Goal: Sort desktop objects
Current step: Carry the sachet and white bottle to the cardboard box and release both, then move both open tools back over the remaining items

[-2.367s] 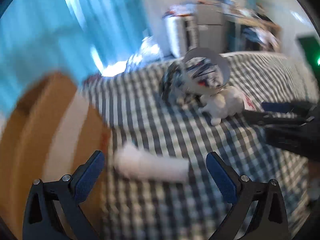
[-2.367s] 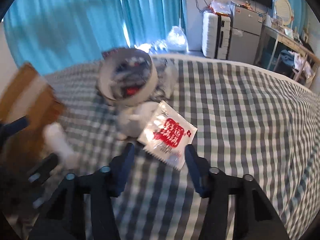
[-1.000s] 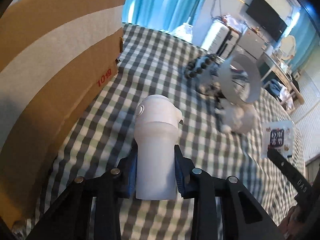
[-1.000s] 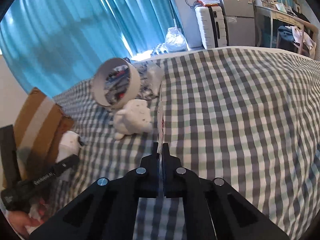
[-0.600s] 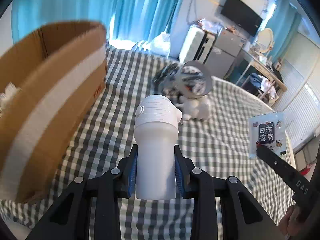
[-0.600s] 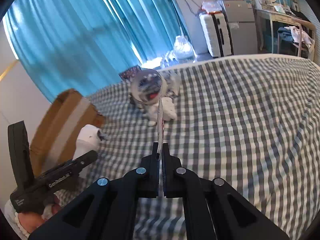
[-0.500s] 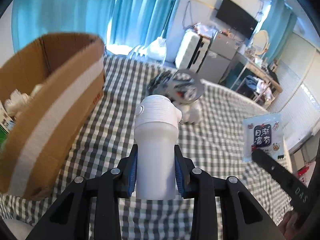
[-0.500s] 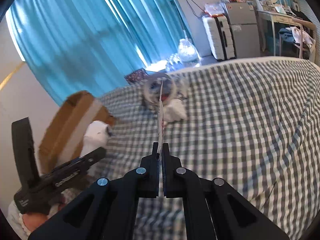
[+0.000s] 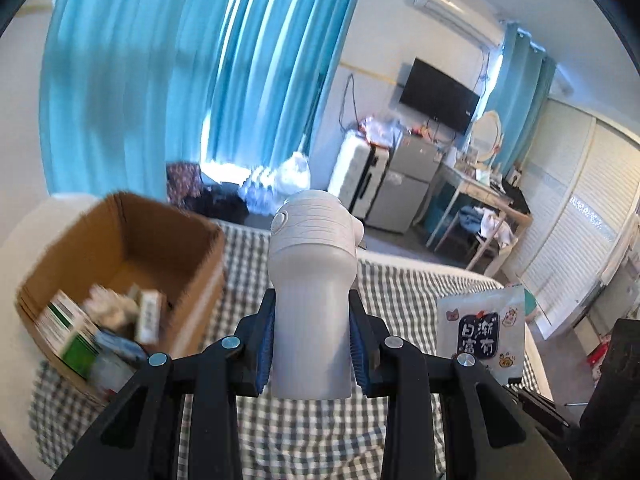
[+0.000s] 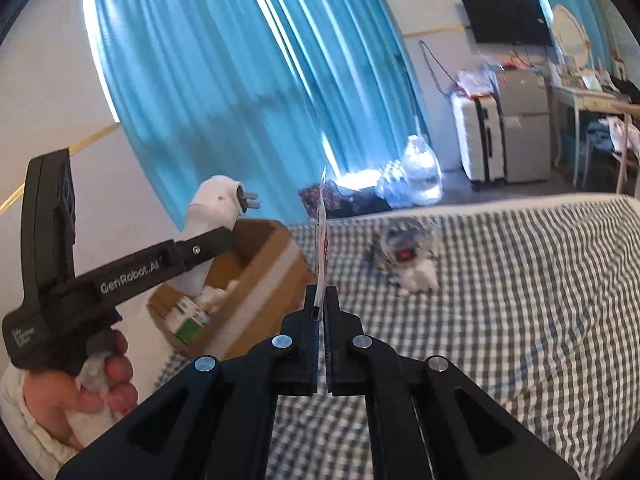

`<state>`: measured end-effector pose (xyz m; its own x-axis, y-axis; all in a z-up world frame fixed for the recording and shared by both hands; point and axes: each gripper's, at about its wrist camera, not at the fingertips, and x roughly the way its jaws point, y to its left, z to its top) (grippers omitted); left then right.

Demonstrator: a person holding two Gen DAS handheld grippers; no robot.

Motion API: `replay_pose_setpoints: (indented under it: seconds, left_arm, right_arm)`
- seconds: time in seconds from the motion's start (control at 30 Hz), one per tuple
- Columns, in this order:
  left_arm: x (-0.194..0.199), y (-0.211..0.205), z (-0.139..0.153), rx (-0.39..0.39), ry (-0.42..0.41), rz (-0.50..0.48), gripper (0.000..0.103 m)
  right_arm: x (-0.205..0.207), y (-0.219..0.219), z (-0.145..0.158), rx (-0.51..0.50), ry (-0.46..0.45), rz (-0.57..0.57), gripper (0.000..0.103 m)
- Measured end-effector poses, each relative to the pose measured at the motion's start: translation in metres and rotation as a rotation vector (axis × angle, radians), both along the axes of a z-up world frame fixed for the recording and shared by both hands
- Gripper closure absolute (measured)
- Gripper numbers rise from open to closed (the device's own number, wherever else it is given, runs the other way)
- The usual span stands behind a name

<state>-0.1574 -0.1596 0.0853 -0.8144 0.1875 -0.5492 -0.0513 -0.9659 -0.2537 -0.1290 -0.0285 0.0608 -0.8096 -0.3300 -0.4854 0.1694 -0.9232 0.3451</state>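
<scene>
My left gripper is shut on a white plug adapter and holds it upright, high above the checked table. It also shows in the right wrist view, over the open cardboard box. My right gripper is shut on a white snack packet, seen edge-on there. The packet's printed face shows in the left wrist view, to the right of the adapter. The box lies lower left and holds several small packs.
A white plush toy and a tape roll lie blurred on the checked cloth to the right of the box. Blue curtains, a suitcase and a desk stand beyond the table.
Both grippers have risen and swung left toward the box, each keeping its hold. The box's inside has come into view.
</scene>
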Motion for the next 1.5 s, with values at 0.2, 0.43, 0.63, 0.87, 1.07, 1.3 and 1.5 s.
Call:
replay_pose_setpoints:
  seconds: [0.2, 0.43, 0.63, 0.87, 1.07, 1.3, 1.5]
  left_arm:
    - [0.002, -0.050, 0.022, -0.023, 0.010, 0.060, 0.070]
    - [-0.012, -0.124, 0.010, -0.109, -0.034, 0.151, 0.070]
    - [-0.048, -0.177, -0.034, -0.153, -0.146, 0.212, 0.070]
    - [-0.094, -0.210, -0.075, -0.152, -0.229, 0.228, 0.070]
    - [-0.107, -0.210, -0.085, -0.169, -0.250, 0.227, 0.027]
    - [-0.079, -0.165, -0.075, -0.222, -0.236, 0.197, 0.005]
    - [-0.048, -0.101, -0.054, -0.224, -0.163, 0.125, 0.000]
  right_arm:
    - [-0.010, -0.050, 0.019, 0.005, 0.026, 0.089, 0.101]
    - [-0.062, -0.130, 0.017, 0.010, 0.014, 0.242, 0.101]
    - [-0.121, -0.189, -0.012, 0.022, -0.069, 0.331, 0.101]
    - [-0.178, -0.212, -0.041, 0.049, -0.141, 0.312, 0.093]
    - [-0.197, -0.185, -0.045, -0.041, -0.148, 0.210, 0.035]
    - [-0.168, -0.120, -0.044, -0.067, -0.089, 0.038, 0.034]
    - [-0.112, -0.053, -0.037, 0.019, -0.041, -0.113, 0.027]
